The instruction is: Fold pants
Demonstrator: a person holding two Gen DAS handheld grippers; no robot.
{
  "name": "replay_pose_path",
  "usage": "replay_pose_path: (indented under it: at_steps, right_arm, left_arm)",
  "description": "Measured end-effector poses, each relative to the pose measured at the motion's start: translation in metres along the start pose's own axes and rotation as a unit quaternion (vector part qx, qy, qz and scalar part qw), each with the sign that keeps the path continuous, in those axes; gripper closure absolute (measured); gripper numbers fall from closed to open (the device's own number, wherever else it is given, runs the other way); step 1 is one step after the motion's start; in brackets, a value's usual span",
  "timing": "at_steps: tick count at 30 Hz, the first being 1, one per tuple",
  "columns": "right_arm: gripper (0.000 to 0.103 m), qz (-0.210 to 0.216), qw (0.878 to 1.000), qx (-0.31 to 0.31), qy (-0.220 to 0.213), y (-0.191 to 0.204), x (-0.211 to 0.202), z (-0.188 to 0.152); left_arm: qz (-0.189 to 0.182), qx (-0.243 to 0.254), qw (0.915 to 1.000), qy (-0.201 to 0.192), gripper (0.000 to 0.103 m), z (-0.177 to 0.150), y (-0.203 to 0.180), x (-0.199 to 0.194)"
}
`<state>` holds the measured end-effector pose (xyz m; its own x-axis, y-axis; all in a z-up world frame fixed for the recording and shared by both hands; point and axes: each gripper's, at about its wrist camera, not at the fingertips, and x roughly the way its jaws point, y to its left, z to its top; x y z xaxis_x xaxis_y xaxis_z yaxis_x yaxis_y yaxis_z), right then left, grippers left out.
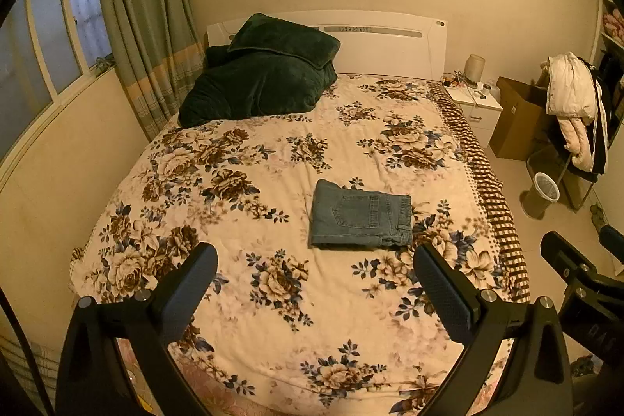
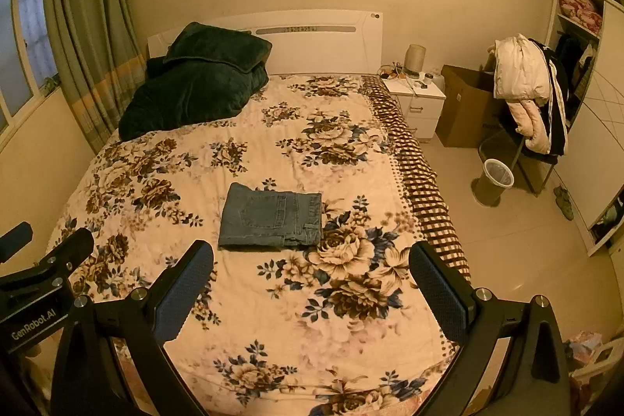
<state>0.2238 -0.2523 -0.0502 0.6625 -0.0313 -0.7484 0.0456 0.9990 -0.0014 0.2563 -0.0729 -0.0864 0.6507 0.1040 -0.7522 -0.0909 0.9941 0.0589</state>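
A pair of blue denim pants (image 1: 360, 214) lies folded into a flat rectangle on the floral bedspread (image 1: 273, 151), back pocket up. It also shows in the right wrist view (image 2: 272, 216). My left gripper (image 1: 315, 260) is open and empty, held above the near part of the bed, well short of the pants. My right gripper (image 2: 311, 258) is open and empty too, at a similar height and distance. Each gripper's body shows at the edge of the other's view: the right one (image 1: 577, 271) and the left one (image 2: 43, 271).
Dark green pillows (image 1: 265, 77) lie at the bed's head by the white headboard (image 1: 382, 45). A white nightstand (image 2: 417, 100), cardboard box (image 2: 468, 108), chair with jackets (image 2: 530, 92) and waste bin (image 2: 493, 182) stand right of the bed. Curtain and window are on the left.
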Motion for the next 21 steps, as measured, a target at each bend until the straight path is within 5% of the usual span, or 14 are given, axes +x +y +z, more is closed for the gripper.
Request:
replay_pose_path:
  at_steps: [21]
  right_arm:
    - [0.001, 0.001, 1.000, -0.001, 0.001, 0.0022, -0.0034, -0.0023]
  left_arm:
    - [0.004, 0.000, 1.0000, -0.002, 0.000, -0.0038, -0.0013, -0.0030]
